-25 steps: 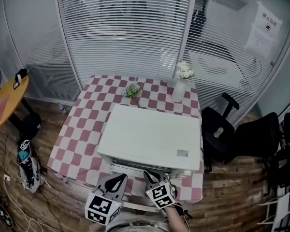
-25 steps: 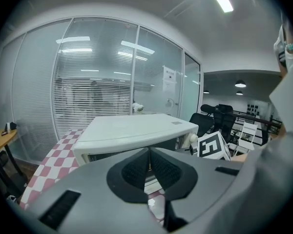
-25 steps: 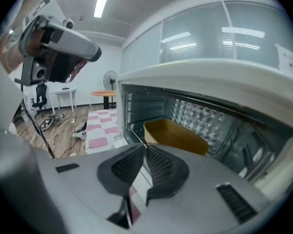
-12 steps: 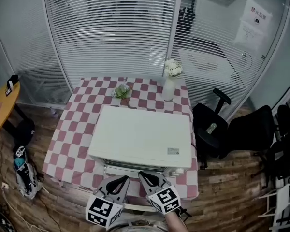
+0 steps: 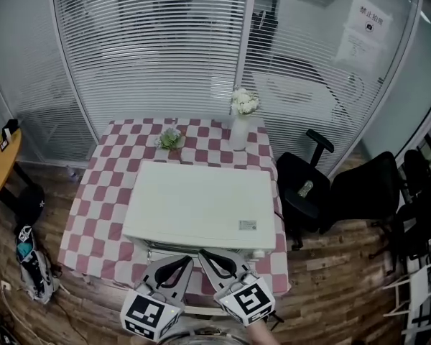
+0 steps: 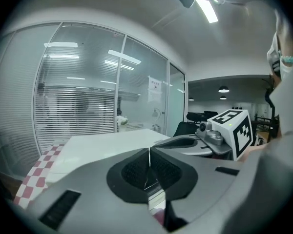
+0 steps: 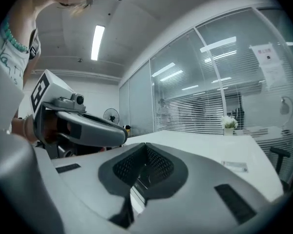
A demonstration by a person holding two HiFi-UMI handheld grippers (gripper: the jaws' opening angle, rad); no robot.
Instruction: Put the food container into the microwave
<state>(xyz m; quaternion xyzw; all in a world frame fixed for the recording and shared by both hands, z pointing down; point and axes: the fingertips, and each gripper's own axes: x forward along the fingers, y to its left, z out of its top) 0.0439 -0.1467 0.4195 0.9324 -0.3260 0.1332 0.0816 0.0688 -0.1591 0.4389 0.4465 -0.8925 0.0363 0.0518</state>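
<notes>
A white microwave (image 5: 201,203) stands on a red-and-white checkered table (image 5: 93,192), with its front toward me and hidden below its top. No food container shows in any view. My left gripper (image 5: 181,263) and right gripper (image 5: 205,255) hover side by side just before the microwave's front edge, tips pointing at it. In the left gripper view the left gripper (image 6: 149,152) has its jaws closed together with nothing between them, over the microwave top (image 6: 102,143). The right gripper (image 7: 146,147) is likewise shut and empty, with the microwave top (image 7: 210,145) ahead.
A white vase of flowers (image 5: 241,121) and a small green plant (image 5: 170,138) stand on the table behind the microwave. Black office chairs (image 5: 309,185) stand to the right. A yellow round table (image 5: 0,157) and a bag (image 5: 27,261) are at the left. Blinds on glass walls lie behind.
The head view has shifted, so the table and microwave sit a little further left in the frame. Both grippers stay shut, low at the microwave's front.
</notes>
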